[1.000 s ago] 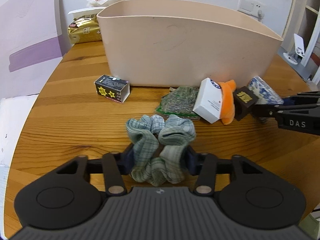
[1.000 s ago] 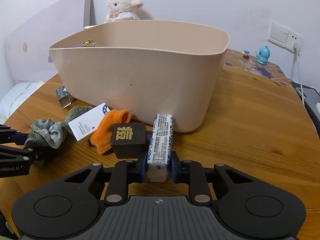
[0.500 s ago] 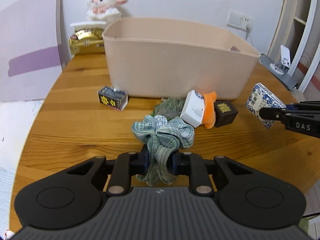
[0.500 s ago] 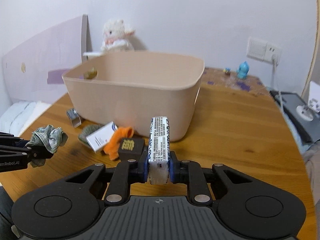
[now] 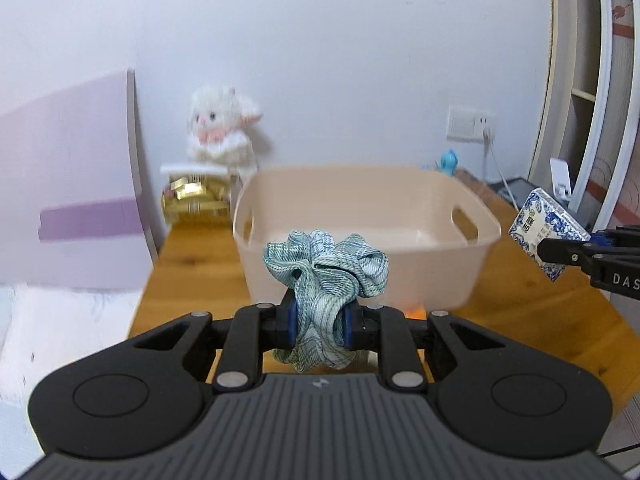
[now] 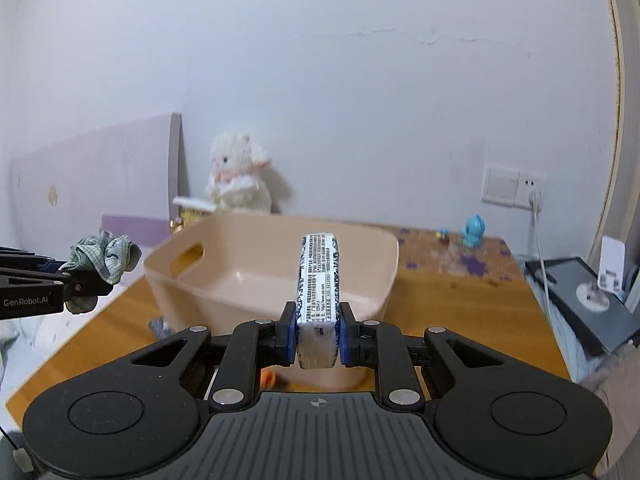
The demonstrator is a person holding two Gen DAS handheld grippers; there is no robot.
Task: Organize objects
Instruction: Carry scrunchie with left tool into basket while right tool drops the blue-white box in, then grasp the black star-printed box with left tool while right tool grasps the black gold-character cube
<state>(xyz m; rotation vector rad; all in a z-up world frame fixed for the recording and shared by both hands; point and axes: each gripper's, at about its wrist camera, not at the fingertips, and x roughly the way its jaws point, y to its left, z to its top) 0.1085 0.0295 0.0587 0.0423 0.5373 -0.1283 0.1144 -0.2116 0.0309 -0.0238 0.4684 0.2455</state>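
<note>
My left gripper [image 5: 318,326] is shut on a green plaid scrunchie [image 5: 326,270] and holds it in the air in front of the beige plastic basket [image 5: 472,268]. It also shows in the right wrist view [image 6: 86,286] with the scrunchie [image 6: 106,256]. My right gripper [image 6: 318,340] is shut on a blue-and-white patterned packet [image 6: 318,280], held upright above the near rim of the basket [image 6: 376,256]. The packet shows at the right of the left wrist view [image 5: 544,226]. The basket's inside looks bare where it shows.
The basket stands on a round wooden table [image 6: 460,304]. A white plush lamb [image 5: 222,128] and a gold packet [image 5: 192,194] sit behind it. A small blue figure [image 6: 474,230] stands at the back right. An orange item [image 5: 414,312] peeks below the left fingers.
Both grippers have risen from the table with their loads. The views now look over the basket rim into it, and the items left on the table have dropped out of sight.
</note>
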